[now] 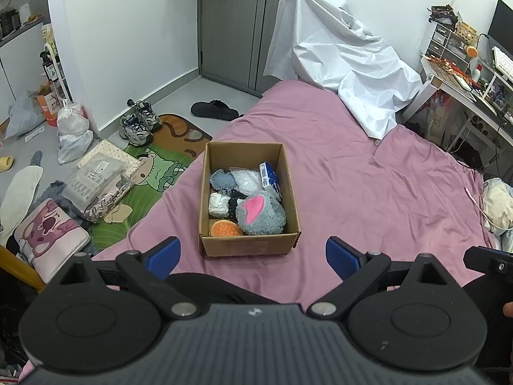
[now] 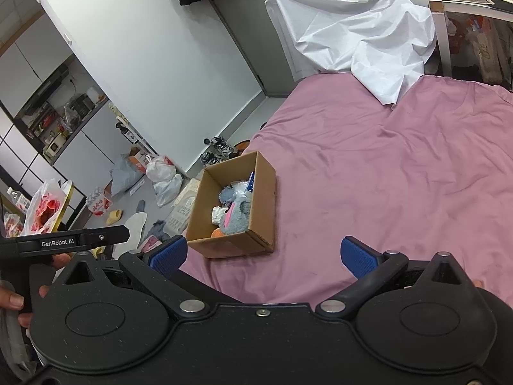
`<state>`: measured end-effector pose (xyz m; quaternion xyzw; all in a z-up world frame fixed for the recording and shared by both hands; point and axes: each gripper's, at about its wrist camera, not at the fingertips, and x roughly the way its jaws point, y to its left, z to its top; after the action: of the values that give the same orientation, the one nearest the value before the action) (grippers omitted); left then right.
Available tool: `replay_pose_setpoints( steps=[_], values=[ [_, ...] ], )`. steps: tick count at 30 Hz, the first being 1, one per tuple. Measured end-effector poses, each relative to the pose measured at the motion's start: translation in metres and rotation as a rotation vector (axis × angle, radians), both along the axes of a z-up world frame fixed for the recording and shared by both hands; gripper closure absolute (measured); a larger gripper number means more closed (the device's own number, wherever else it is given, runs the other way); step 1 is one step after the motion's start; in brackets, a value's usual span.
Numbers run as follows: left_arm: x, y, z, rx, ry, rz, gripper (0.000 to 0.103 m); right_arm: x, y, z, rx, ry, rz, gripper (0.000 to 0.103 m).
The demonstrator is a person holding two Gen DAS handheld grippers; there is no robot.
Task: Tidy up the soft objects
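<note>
A cardboard box (image 1: 250,246) (image 2: 263,205) sits on the pink bed sheet (image 1: 368,186) (image 2: 384,173). Inside lie a grey plush with a pink patch (image 1: 259,213) (image 2: 235,216), an orange round pad (image 1: 225,228) (image 2: 216,233), a white bundle (image 1: 219,205), a blue-grey fuzzy piece (image 1: 222,179), a clear plastic bag (image 1: 247,179) and a blue-and-white pack (image 1: 270,178). My left gripper (image 1: 253,255) hangs open just in front of the box, nothing between its blue pads (image 1: 162,256). My right gripper (image 2: 264,255) is open too, lower right of the box, over bare sheet.
A crumpled white sheet (image 1: 346,61) (image 2: 362,35) covers the bed's far end. Left of the bed the floor holds a green cartoon mat (image 1: 160,166), sneakers (image 1: 139,122), plastic bags (image 1: 72,131) and a pink cushion (image 1: 48,237). A cluttered desk (image 1: 465,73) stands at the right.
</note>
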<state>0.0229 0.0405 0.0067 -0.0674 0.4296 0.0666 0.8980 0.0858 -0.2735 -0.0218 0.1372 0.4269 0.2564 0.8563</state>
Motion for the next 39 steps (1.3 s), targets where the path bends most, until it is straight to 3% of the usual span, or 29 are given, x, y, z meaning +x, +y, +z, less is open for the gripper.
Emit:
replay_pose_setpoints(
  steps=[39],
  values=[
    [0.001,-0.004,-0.003,0.002,0.017,-0.022,0.007,0.003,-0.01,-0.004,0.041,0.004,0.005,0.0]
  ],
)
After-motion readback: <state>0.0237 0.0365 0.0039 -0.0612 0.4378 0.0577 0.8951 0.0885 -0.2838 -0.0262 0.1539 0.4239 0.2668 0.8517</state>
